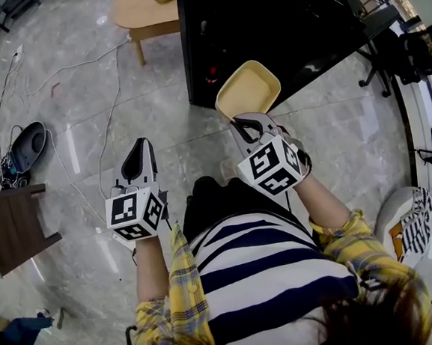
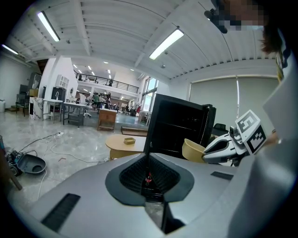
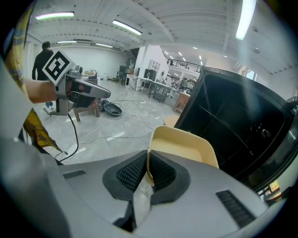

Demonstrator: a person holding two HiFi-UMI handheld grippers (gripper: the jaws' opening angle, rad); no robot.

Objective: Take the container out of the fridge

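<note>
The right gripper (image 1: 235,121) is clenched on the near rim of the yellow container (image 1: 248,88), its jaws pinching the thin wall between the ribbed pads (image 3: 164,173). The container extends straight ahead of this gripper, away from the person, with its long axis roughly in line with the jaws and its far end against the front of the black fridge (image 1: 263,28). It appears to be at the mouth of the fridge or just outside it, tilted open side up. The left gripper (image 1: 143,146) is pressed together on nothing and held well apart to the left, so the right arm alone carries the load; any further withdrawal would run back toward the body
</note>
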